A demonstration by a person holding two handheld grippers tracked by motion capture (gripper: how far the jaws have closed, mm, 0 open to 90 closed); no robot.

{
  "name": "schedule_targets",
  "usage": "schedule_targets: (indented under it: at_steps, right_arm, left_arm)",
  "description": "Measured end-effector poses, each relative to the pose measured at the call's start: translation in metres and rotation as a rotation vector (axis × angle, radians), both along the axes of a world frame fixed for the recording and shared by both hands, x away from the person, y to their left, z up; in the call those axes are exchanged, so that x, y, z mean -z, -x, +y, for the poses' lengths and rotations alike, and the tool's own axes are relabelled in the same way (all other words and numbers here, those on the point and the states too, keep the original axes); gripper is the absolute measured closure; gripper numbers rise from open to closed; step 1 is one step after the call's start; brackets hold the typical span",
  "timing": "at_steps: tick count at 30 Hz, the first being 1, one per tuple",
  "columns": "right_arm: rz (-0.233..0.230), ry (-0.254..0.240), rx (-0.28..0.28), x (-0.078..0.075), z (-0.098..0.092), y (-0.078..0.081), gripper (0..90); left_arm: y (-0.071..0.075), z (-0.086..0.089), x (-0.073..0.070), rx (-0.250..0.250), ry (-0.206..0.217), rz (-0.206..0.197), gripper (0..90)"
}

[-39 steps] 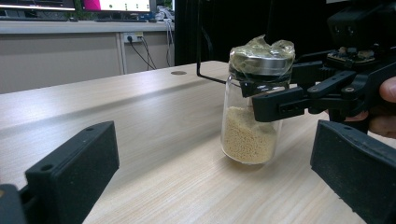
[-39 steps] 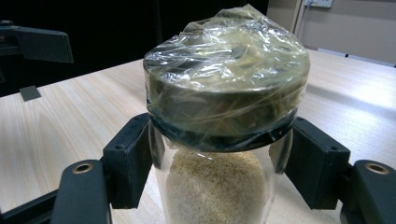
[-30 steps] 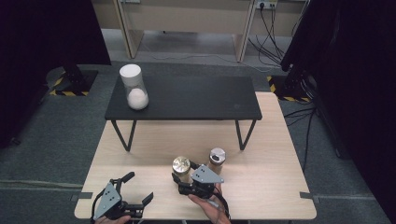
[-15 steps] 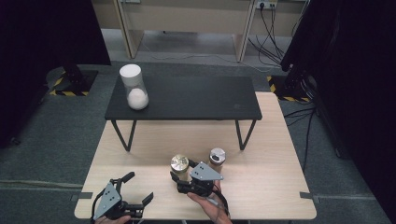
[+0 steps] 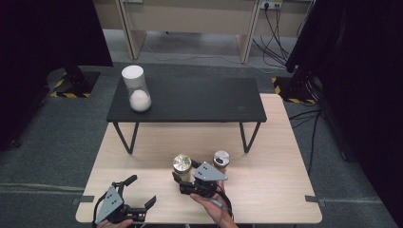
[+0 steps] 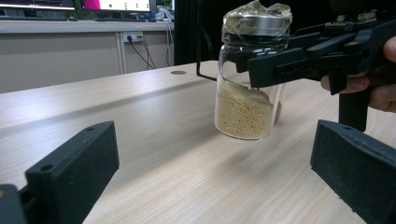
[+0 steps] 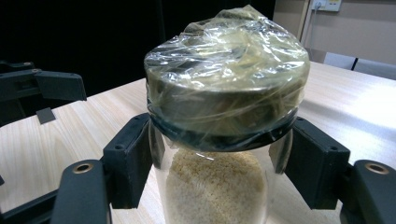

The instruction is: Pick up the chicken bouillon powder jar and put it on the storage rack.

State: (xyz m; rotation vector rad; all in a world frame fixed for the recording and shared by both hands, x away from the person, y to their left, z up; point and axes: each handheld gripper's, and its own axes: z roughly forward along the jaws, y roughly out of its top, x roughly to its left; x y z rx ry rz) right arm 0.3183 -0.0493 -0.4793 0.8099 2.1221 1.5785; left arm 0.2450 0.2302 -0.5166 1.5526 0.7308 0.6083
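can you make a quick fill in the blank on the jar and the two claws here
1. The right claw is shut on a glass jar just below its ____.
2. The jar's lid is covered in clear plastic ____.
3. The left claw has its jaws ____ with nothing between them.
4. The white-lidded container stands on the ____ table.

Missing words: lid; wrap; open; black
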Motion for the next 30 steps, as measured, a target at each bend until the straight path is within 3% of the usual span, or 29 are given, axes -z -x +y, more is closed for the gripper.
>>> schedule_targets:
  at_steps: [30]
  right_arm:
    - [0.003,-0.016,-0.004,-0.022,0.000,-0.005,30.7]
  left_arm:
    - [0.000,0.000,0.000,0.000,0.000,0.001,0.5]
